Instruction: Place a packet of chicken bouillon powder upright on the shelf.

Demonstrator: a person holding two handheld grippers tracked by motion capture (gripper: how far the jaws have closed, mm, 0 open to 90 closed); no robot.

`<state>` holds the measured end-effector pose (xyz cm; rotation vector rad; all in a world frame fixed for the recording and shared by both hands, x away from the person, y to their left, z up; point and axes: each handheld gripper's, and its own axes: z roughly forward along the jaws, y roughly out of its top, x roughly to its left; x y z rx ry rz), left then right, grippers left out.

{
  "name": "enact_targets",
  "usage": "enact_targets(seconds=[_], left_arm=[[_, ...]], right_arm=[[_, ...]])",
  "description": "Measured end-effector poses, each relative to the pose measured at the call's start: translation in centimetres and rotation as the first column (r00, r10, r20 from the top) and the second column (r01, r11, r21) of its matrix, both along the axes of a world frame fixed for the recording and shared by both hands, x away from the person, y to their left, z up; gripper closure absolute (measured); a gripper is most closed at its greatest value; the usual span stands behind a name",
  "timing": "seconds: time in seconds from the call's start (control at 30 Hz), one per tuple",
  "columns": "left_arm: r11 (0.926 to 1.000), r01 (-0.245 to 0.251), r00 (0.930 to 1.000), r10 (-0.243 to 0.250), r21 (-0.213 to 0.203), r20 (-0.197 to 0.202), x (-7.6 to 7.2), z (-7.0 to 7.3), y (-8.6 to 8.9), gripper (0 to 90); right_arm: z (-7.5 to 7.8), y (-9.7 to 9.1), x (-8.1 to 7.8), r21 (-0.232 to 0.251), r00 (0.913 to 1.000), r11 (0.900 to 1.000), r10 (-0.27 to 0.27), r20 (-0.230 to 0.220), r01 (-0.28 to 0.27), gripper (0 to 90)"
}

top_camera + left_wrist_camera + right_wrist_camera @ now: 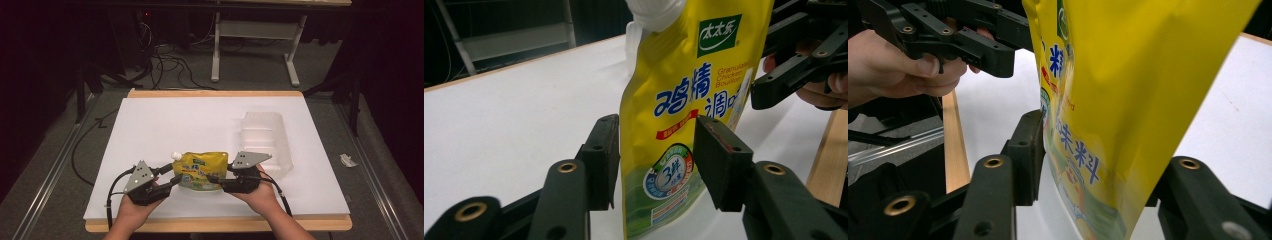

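A yellow stand-up pouch [202, 170] with a white screw cap [175, 155] and blue lettering hangs between my two grippers near the table's front edge. My left gripper [172, 176] is open. In the left gripper view the pouch [674, 125] stands between its jaws [656, 160], and the pads sit close beside it without squeezing it. My right gripper [216, 176] holds the other end. In the right gripper view the pouch [1128, 100] fills the gap of this gripper [1093, 175]. One pad presses its printed face and the other is hidden behind it.
A clear plastic tray [265, 135] lies on the white table top [165, 125] to the right of the pouch. The wooden front edge [215, 224] runs just below both hands. Cables and a white stand [216, 50] are on the floor beyond the table.
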<state>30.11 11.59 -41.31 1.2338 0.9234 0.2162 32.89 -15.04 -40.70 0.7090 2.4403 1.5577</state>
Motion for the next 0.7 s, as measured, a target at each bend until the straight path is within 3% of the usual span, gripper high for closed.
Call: enact_targets(seconds=[0.7], left_arm=[[0.9965, -0.083, 0.9964, 0.083, 0.006, -0.015, -0.1, -0.5, 1.7, 43.0]], right_arm=[[-0.2, 0.6, 0.9, -0.010, 0.9992, 0.9994, 0.032, -0.024, -0.032, 85.4]])
